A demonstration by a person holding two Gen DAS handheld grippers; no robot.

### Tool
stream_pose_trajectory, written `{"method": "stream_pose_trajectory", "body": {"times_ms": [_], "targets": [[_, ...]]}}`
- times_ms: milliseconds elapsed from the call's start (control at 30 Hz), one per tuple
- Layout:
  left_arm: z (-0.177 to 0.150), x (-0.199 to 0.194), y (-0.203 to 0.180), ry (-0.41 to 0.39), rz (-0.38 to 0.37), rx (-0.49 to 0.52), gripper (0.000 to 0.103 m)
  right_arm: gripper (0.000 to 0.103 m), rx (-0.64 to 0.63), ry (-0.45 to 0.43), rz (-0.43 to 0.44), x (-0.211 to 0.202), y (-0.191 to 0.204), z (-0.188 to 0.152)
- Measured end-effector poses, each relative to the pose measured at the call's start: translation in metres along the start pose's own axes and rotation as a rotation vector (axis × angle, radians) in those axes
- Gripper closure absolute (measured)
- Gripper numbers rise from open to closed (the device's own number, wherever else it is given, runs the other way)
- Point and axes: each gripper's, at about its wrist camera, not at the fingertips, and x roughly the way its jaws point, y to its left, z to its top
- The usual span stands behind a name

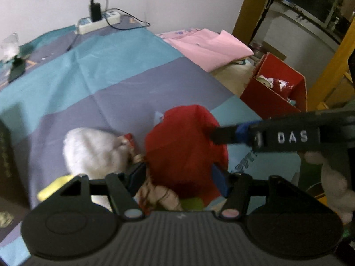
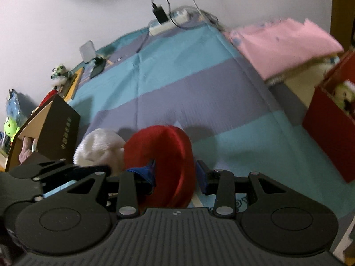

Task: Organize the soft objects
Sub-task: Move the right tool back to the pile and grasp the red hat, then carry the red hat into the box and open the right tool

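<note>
the red toy sits on the striped sheet of the bed, just beside a white plush that touches its left side. both grippers are at it. the left gripper has its fingers spread either side of the toy's near end, the fabric filling the gap between them; whether they actually press it i cannot tell. the right gripper also straddles the toy, fingers apart, one blue pad against the left face and the other beside the right edge (in the left view its finger seems to dent the toy's right side).

the toy looks soft and light, a stuffed velvety thing that will squash rather than resist. it should not break, but a shallow pinch on the bulging fabric may slip off. the thicker middle of the body, taken deep between the fingers, looks like the better hold. a trailing tuft or limb near the left fingers may drag along.

a red box with toys inside stands off the bed's right edge and seems a likely destination; a brown box stands at the left.
</note>
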Motion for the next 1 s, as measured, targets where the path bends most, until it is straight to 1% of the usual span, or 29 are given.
{"method": "stream_pose_trajectory", "body": {"times_ms": [133,200,267,300,400,533,667,800,1000], "targets": [[0.006,0.024,0.000,0.019,-0.035,-0.016,0.040,0.080,0.044,0.050,0.021,0.013,-0.004,0.000],[0.008,0.029,-0.001,0.023,-0.076,-0.010,0.062,0.080,0.061,0.085,0.029,0.022,-0.005,0.000],[0.008,0.031,-0.001,0.023,-0.099,-0.009,0.065,0.080,0.086,0.100,0.040,0.028,-0.007,0.002],[0.008,0.032,-0.001,0.023,-0.107,-0.007,0.072,0.080,0.093,0.114,0.060,0.030,-0.008,0.004],[0.010,0.031,0.001,0.009,-0.124,-0.013,0.080,0.080,0.121,0.137,0.124,0.032,-0.009,0.008],[0.013,0.015,0.006,-0.046,-0.132,-0.023,0.080,0.080,0.134,0.120,0.178,0.026,-0.005,0.015],[0.018,-0.009,0.015,-0.119,-0.133,-0.045,0.081,0.079,0.134,0.091,0.241,0.014,0.005,0.027],[0.017,-0.037,0.024,-0.186,-0.088,-0.047,0.081,0.079,0.082,0.054,0.286,0.006,0.027,0.036],[0.003,-0.085,0.056,-0.267,-0.018,-0.104,0.081,0.079,-0.018,0.032,0.372,0.008,0.077,0.045]]}}
